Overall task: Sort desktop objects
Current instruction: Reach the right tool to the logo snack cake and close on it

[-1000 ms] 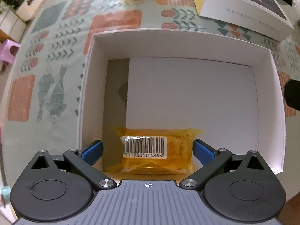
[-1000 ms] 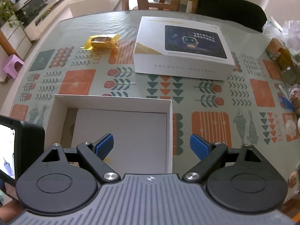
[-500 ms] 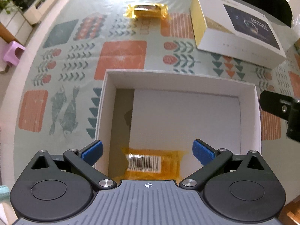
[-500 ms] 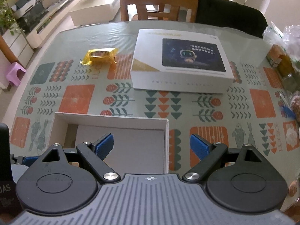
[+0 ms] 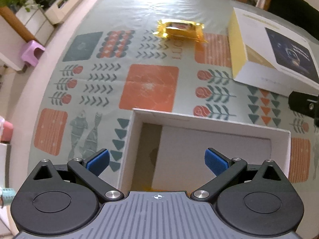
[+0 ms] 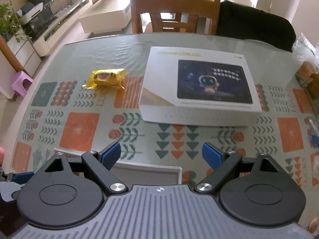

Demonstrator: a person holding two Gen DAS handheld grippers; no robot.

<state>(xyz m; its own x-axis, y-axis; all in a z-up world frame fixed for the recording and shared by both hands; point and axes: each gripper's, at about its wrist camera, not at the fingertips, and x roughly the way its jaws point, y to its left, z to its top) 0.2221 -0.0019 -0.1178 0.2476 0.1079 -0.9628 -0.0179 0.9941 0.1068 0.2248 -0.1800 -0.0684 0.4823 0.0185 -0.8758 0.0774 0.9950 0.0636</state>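
Yellow snack packet [image 5: 180,30] beyond open white box [image 5: 139,117], beside lidded carton [image 6: 199,85]; both grippers spread, empty.

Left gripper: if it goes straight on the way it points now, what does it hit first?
Probably the open white box: the left gripper, open and empty, points over its inside toward the far wall. If it clears that rim, bare tablecloth follows, then the yellow snack packet. Depth is hard to judge here.
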